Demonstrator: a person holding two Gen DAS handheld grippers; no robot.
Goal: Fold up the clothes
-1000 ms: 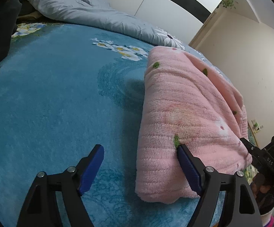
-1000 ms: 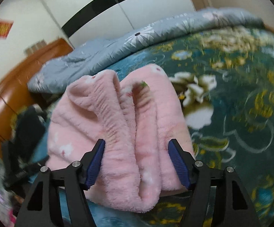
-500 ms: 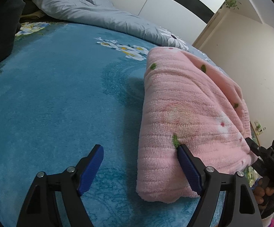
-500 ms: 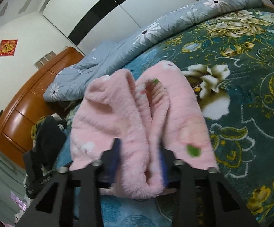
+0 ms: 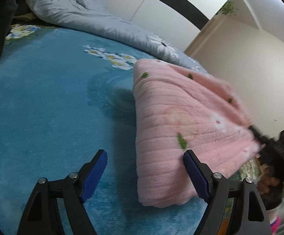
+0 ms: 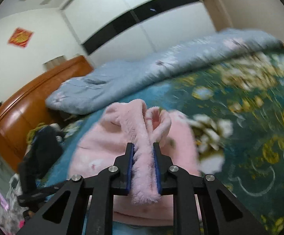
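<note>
Blue floral bed (image 5: 44, 101): right hand-held gripper (image 6: 143, 163) pinches the fluffy pink folded garment (image 6: 142, 156); left hand-held gripper (image 5: 145, 173) gapes wide beside it; lift evenly.

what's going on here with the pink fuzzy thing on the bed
A person is folding a pink fleece garment on a teal floral blanket spread over the bed. The right hand-held gripper is shut on a bunched edge of the garment. The left hand-held gripper is open at the other end, one finger against the fabric and gripping nothing. The garment is already folded into a thick bundle. A grey-blue duvet lies further back.
</note>
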